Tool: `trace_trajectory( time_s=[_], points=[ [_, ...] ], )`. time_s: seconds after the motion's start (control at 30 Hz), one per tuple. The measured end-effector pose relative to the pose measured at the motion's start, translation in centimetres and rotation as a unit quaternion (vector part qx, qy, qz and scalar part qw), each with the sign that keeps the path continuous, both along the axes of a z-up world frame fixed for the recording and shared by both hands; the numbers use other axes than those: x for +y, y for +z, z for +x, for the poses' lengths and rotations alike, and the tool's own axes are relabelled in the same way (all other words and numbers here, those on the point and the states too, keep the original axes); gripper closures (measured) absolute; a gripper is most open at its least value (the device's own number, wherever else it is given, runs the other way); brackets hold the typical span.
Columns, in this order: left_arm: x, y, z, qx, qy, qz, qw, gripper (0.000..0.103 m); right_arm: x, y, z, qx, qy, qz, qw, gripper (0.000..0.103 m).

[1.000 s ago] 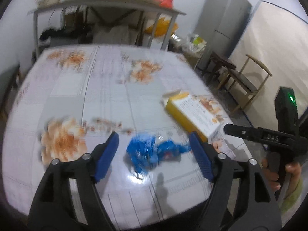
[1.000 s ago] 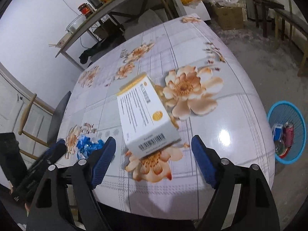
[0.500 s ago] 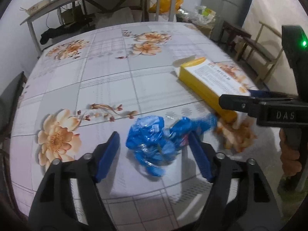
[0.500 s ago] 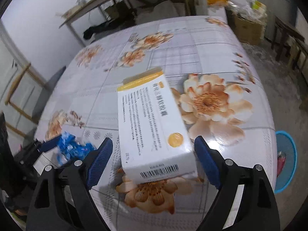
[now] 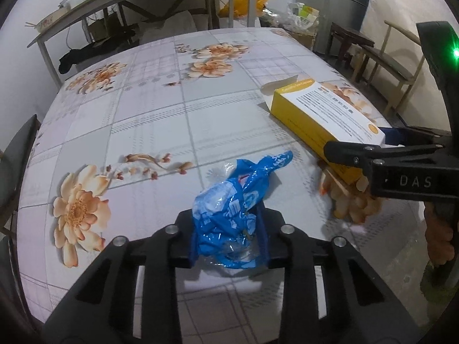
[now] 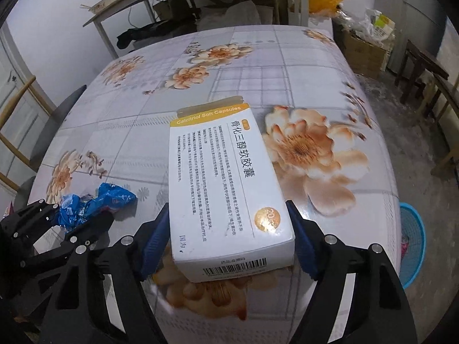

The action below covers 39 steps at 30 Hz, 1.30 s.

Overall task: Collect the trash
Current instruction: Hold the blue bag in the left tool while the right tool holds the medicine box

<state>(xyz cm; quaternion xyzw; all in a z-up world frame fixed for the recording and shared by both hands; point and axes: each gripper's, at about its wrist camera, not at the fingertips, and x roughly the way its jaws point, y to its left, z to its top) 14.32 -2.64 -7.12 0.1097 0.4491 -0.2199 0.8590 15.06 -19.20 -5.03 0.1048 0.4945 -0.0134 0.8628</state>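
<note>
Both pieces of trash lie on the desk. The left gripper has just closed on the crumpled blue wrapper; the right gripper, jaws closing, brackets the medicine box — contact unclear. Lifting and dropping into the blue basket remain — nothing collected yet.

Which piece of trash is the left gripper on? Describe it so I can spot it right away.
On the flower-print table, look at the near edge, left of the white and yellow capsule box. There the left gripper pinches a crumpled blue plastic wrapper: the only soft, shiny blue thing on the table.
</note>
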Motion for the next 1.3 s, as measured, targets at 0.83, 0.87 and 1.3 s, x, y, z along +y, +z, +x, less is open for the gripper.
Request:
trace_trajectory(
  time_s=[0.83,0.87,1.3],
  points=[
    [-1.9,0.2,-1.9,-0.023,-0.015,0.023,0.9993,0.074,0.1,-0.2,-1.4,-0.020,-0.020,-0.011,1.000,0.028],
    [-1.9,0.2,-1.9,-0.023,-0.015,0.023,0.9994,0.074,0.0,-0.1,-1.4,-0.021,-0.022,-0.007,1.000,0.028],
    [-1.8,0.4,-1.9,-0.028,-0.012,0.022,0.9993,0.075,-0.9,0.8,-2.1,-0.033,-0.039,0.009,0.999,0.029]
  ],
)
